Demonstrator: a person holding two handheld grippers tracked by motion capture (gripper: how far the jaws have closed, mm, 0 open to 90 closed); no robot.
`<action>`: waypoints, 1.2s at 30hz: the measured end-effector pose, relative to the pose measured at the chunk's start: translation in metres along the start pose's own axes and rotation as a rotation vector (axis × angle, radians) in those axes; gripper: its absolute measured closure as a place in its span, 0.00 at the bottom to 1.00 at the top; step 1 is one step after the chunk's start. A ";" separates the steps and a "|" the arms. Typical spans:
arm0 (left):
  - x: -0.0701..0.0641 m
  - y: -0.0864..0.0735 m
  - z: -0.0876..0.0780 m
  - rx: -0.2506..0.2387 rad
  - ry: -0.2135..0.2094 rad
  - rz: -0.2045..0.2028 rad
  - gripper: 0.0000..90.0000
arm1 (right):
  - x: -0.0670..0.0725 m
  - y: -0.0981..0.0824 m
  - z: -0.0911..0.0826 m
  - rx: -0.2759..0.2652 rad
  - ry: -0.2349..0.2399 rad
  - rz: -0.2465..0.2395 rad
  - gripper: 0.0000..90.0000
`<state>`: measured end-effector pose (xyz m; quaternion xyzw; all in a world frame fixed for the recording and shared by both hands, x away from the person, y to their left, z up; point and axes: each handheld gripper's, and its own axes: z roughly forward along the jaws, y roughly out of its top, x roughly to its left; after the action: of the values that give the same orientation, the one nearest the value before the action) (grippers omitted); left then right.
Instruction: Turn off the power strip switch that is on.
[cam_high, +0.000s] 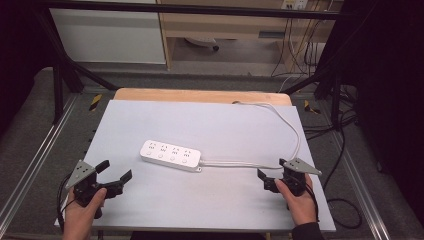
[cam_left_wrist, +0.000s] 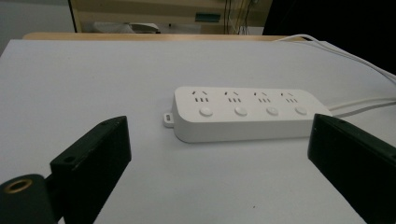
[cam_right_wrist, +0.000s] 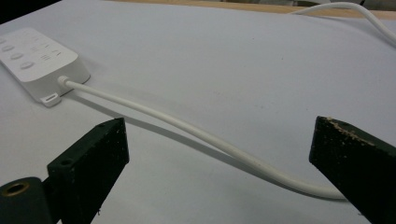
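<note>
White power strip (cam_high: 171, 155): flat on grey surface (cam_high: 210, 125), centre of the high view, four sockets and four round buttons facing up. White cord (cam_high: 235, 163): out of the strip's right end, along the surface to lower right, then looping up to the far edge. Left tongs (cam_high: 116, 176): lower left of the high view, held in left hand (cam_high: 82, 212), jaws wide apart, nothing between, well apart from the strip. Right tongs (cam_high: 264, 180): lower right, in right hand (cam_high: 298, 200), jaws apart, straddling the cord in the right gripper view, not clamped on it.
</note>
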<state>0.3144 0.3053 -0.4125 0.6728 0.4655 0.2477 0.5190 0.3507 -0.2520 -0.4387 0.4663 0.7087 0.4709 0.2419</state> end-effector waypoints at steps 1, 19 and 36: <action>0.000 0.000 0.000 0.000 0.000 0.002 0.07 | 0.000 0.000 0.000 0.001 0.000 -0.004 0.06; -0.012 0.004 0.002 -0.007 -0.046 0.012 0.09 | 0.004 0.002 0.002 0.011 -0.019 -0.007 0.06; -0.037 0.020 0.021 -0.009 -0.123 -0.033 0.10 | 0.014 0.004 -0.002 0.001 0.022 -0.026 0.04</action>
<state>0.3226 0.2622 -0.3952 0.6767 0.4425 0.1993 0.5537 0.3448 -0.2394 -0.4329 0.4519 0.7177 0.4724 0.2400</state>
